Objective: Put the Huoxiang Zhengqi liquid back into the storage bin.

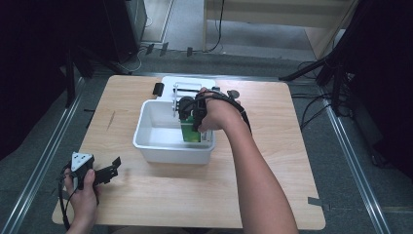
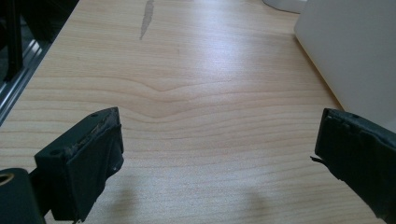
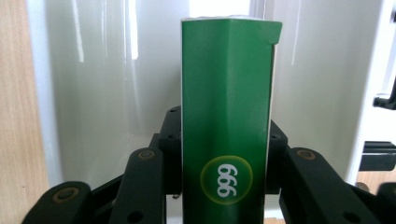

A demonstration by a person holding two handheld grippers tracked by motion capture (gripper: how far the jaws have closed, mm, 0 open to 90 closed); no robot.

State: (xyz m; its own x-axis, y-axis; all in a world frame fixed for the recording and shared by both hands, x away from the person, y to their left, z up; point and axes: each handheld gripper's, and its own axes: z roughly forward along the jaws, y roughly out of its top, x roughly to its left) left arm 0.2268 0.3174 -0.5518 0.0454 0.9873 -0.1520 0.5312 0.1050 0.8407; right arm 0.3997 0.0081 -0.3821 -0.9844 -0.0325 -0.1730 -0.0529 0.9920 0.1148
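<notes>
Right gripper view: the right gripper (image 3: 227, 186) is clamped on a green box (image 3: 227, 93) marked "999", held inside the white tub (image 3: 93, 84). The box's long axis runs along the gripper, its far end pointing at the tub floor. High view, near to far: the left gripper (image 1: 108, 171), jaws apart and empty, rests on the table (image 1: 160, 200); beyond it, the box stands nearly upright at the tub's right end. Judgement: lower it straight, clear of the tub wall, and release only once its far end is seated.
</notes>
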